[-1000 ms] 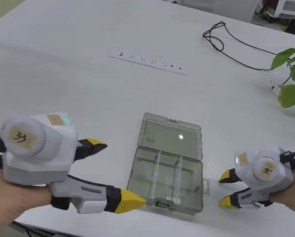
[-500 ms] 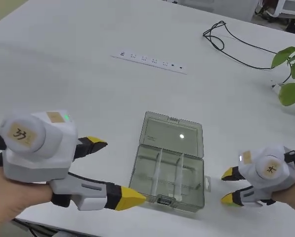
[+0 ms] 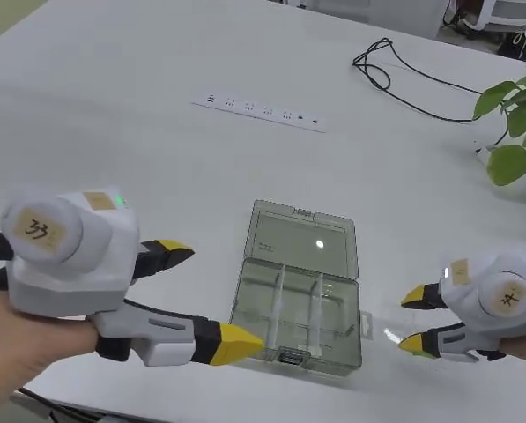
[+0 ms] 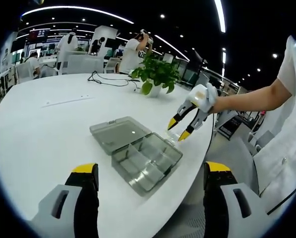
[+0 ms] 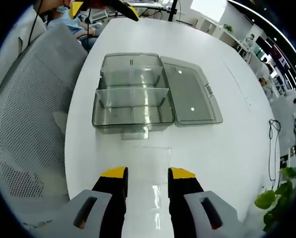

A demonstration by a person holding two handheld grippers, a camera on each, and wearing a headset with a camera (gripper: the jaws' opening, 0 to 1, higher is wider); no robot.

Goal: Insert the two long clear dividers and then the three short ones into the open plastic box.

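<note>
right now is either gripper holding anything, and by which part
Nothing is held. The left gripper and the right gripper both stand open, jaws empty, either side of the open plastic box.

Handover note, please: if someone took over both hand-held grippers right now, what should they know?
Left hand-held gripper: open, holding nothing, to the left of the box.
Right hand-held gripper: open, holding nothing, to the right of the box.
Plastic box sits open on the table, with its lid laid flat behind.
Done: two long dividers stand in the box.
Left: the three short ones. Faint clear pieces, probably these, lie on the table between box and right gripper.
</note>
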